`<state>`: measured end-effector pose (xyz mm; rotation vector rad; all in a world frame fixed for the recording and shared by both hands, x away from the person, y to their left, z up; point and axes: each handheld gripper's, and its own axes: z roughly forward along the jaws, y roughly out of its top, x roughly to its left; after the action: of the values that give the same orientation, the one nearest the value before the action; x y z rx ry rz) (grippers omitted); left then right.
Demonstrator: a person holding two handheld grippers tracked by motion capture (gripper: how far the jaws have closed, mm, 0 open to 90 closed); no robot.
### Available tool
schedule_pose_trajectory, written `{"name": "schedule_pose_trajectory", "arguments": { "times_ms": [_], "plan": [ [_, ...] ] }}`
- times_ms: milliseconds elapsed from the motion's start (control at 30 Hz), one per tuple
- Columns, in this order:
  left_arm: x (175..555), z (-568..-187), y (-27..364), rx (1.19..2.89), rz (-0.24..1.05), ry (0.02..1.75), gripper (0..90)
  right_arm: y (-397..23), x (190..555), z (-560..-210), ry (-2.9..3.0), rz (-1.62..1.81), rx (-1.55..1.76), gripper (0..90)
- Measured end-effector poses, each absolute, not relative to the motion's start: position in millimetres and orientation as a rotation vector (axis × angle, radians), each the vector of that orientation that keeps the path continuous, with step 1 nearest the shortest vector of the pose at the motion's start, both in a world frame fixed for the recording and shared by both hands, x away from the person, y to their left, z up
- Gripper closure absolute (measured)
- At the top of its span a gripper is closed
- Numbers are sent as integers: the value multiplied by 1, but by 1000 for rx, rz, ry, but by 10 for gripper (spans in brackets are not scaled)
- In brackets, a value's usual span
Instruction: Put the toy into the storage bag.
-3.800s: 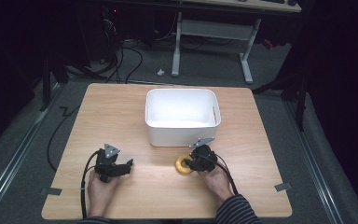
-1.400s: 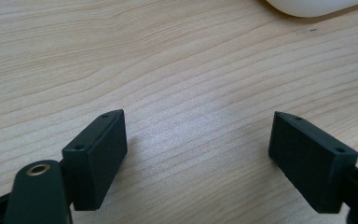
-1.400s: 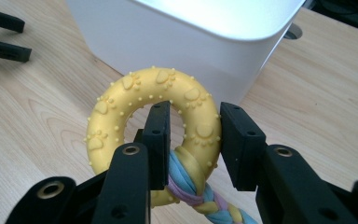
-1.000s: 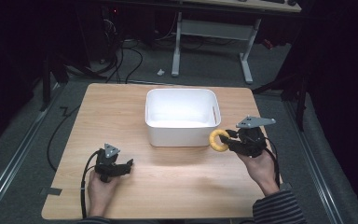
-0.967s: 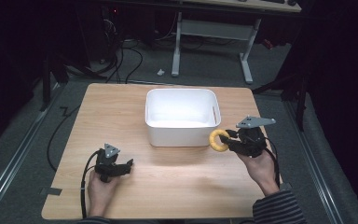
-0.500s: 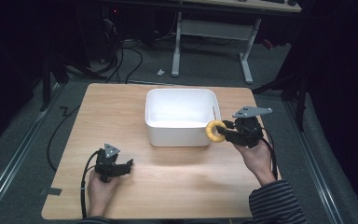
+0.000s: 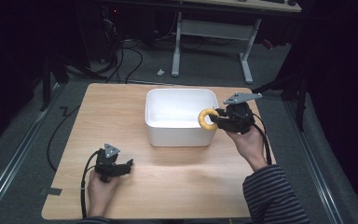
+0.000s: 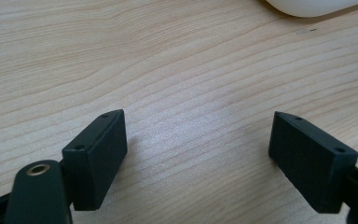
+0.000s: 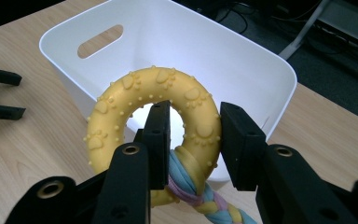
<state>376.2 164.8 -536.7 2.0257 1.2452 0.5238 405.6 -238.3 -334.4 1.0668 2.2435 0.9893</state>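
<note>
From the high view, the right gripper [image 7: 216,120] holds a yellow ring toy [image 7: 208,119] at the right rim of the white bin [image 7: 181,135]. The right gripper view adds paw-print bumps on the ring and a braided rope [image 9: 200,196] tied to it, one jaw passing through the hole. The left gripper [image 8: 200,154] rests released on the table [image 8: 168,70], jaws wide apart, nothing between them

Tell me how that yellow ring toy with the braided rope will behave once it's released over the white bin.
The yellow ring looks like nubbed rubber, so probably grippy and light. The braided rope knotted to it hangs limp and will likely flop. Dropped into the white bin, it may bounce slightly.
</note>
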Motion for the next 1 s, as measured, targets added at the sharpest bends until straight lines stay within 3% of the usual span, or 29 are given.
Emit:
{"name": "schedule_pose_trajectory", "arguments": {
  "times_ms": [1000],
  "plan": [
    [376,-537,165,2026,524,1245,197,-203,456,-337,2274,905,1077,654]
  ]
}}
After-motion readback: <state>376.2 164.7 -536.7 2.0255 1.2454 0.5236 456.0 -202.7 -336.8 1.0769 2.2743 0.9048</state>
